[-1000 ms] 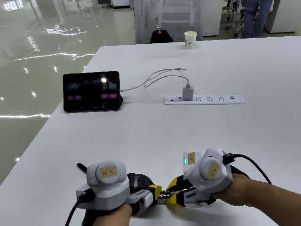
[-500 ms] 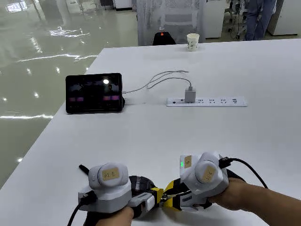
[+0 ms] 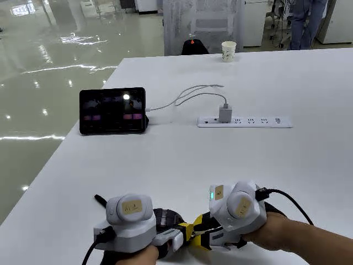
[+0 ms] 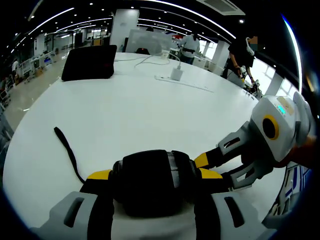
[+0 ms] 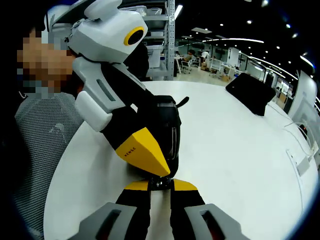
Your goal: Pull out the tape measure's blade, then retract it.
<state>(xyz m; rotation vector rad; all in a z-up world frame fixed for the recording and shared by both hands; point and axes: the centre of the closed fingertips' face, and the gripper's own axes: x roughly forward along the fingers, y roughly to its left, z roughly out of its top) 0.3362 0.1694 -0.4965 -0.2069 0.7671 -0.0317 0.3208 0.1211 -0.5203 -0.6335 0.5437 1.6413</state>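
The left tongs (image 4: 150,189) are clamped around the black tape (image 4: 150,167), down at 6 o'clock in the head view, by the near edge of the white counter (image 3: 182,160). The right tongs (image 5: 160,189) come in from the tape's 3 o'clock and are pressed together on the blade tip (image 5: 160,182). A strap (image 4: 67,150) trails off toward 10 o'clock.
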